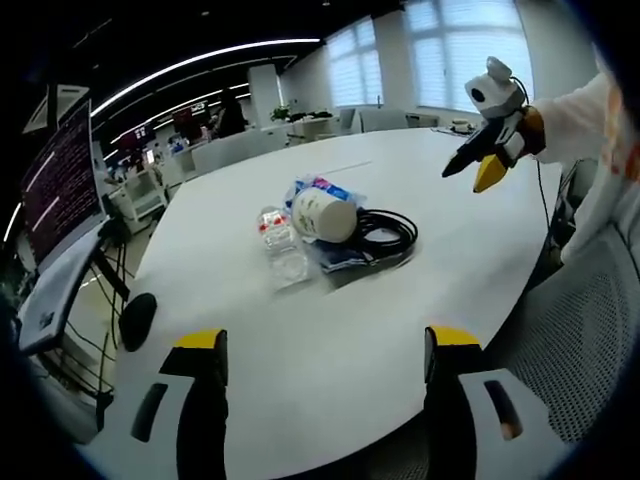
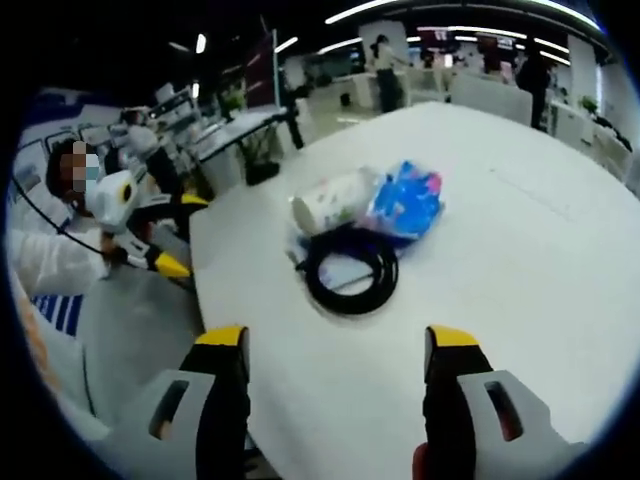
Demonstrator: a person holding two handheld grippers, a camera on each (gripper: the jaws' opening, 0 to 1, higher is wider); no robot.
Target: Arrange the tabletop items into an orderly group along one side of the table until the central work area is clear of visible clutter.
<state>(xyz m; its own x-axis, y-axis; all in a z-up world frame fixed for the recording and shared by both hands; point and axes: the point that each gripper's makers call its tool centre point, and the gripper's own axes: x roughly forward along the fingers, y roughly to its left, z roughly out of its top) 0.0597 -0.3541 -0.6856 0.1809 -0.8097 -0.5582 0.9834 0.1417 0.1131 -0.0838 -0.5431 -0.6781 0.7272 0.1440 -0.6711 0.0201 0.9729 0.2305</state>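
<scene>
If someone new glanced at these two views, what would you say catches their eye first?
Probably the small heap in the middle of the white table: a white cup lying on its side against a blue packet, a coiled black cable beside them, and a clear plastic bottle lying flat. Next, the yellow-tipped jaws of the left gripper and right gripper, both open.

Bright ceiling strips, warped soft edges
</scene>
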